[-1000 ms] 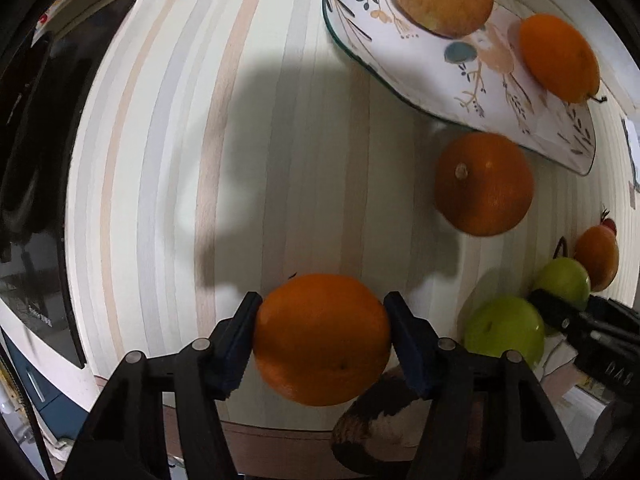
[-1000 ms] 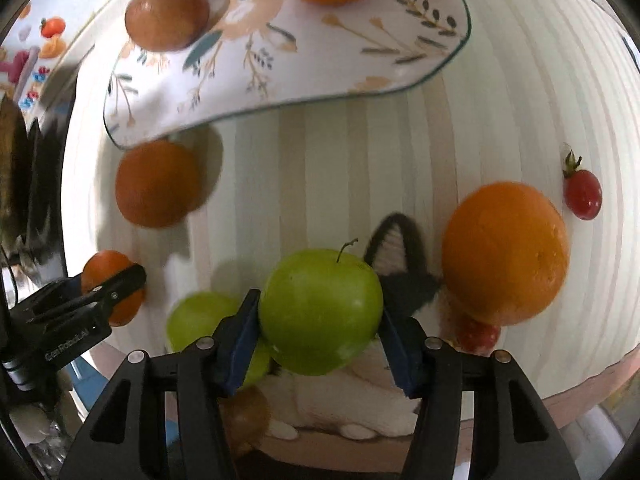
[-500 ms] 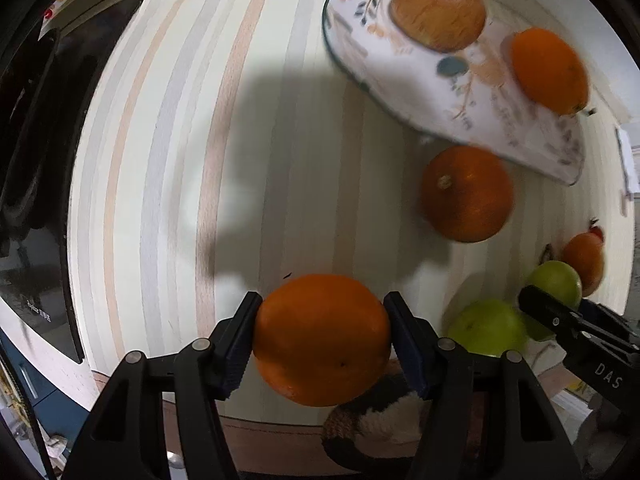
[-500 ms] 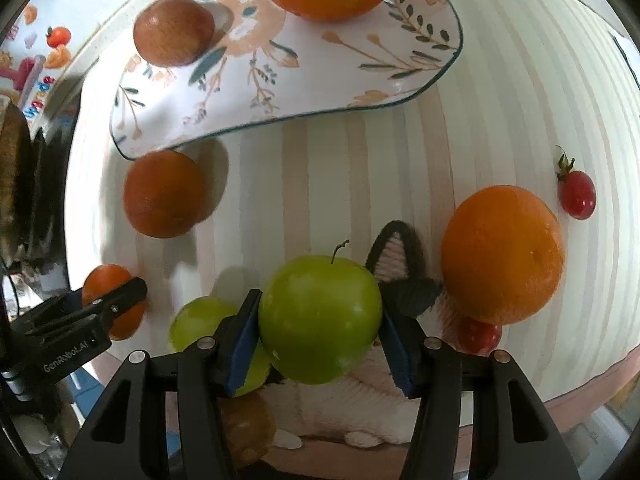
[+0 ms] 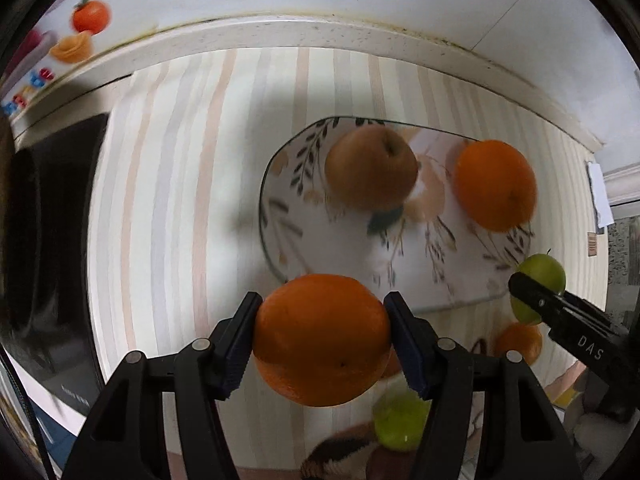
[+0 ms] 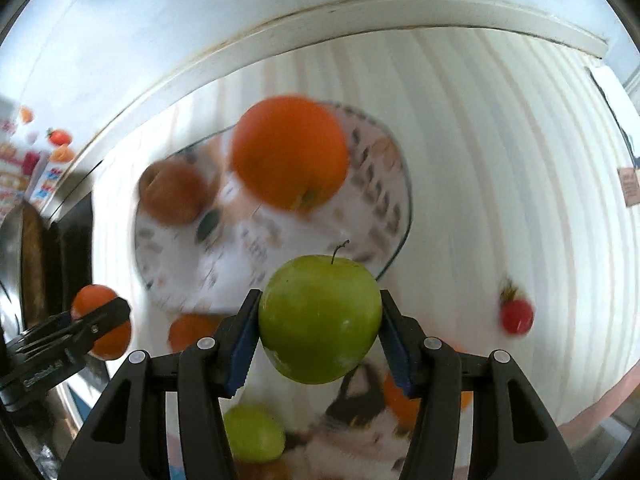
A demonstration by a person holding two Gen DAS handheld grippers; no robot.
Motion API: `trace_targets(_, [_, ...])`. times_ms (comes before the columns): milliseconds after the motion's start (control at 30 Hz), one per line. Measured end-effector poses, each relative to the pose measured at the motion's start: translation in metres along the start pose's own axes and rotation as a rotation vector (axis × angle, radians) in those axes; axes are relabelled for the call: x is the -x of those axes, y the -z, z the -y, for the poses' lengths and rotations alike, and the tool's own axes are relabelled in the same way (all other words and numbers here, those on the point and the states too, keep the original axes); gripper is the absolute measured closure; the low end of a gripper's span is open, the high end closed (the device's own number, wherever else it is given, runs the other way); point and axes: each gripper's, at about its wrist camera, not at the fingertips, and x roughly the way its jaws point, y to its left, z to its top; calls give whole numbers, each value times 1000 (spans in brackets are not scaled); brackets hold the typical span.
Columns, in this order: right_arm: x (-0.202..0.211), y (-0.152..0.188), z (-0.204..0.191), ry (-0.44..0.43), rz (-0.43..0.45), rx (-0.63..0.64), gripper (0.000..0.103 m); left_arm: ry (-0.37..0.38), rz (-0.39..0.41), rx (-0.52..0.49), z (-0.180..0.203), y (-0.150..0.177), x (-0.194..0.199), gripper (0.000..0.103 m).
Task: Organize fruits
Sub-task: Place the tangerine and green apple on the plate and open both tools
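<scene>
Now nearer the plate (image 5: pixel 280 216) at 12 o'clock — left tool (image 5: pixel 322 338) clamped on orange (image 5: pixel 320 344), right tool (image 6: pixel 318 326) on green apple (image 6: pixel 320 320) — ready for placing.

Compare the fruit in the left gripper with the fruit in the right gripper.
The left gripper clamps an orange; the right gripper clamps a green apple. The orange is deep orange with dull, pitted skin, while the green apple is glossy and smooth. The apple has a thin stem sticking up; the orange shows none. Both are round, held off the striped tabletop and facing the floral plate.
</scene>
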Motion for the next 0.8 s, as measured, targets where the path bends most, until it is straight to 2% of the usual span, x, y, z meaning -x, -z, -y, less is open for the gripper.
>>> trace_targets(167, [-16, -22, 15, 33, -13, -4, 45, -30, -35, -13, -7, -21, -18, 43])
trace_targets(367, [-17, -16, -17, -46, -39, 53, 45, -19, -78, 17, -19, -29, -38, 42])
trace_targets(500, [-21, -25, -31, -88, -34, 20, 45, -7, -80, 46, -26, -30, -37, 42])
trace_targets(567, [-22, -35, -33, -111, -39, -9, 44, 22, -79, 77, -33, -35, -39, 42])
trace_targets(633, [-24, -44, -38, -145, -36, -24, 43, 43, -84, 102, -40, -38, -39, 35])
trace_targets(667, [-23, -49, -41, -148, -29, -28, 34, 47, -80, 107, -42, -38, -38, 27])
trace_targets(733, [-25, -54, -44, -191, -50, -56, 20, 50, -72, 109, -45, -38, -36, 19])
trace_targets(800, [-23, -55, -49, -183, -33, -39, 20, 40, -62, 109, -50, -34, -32, 18])
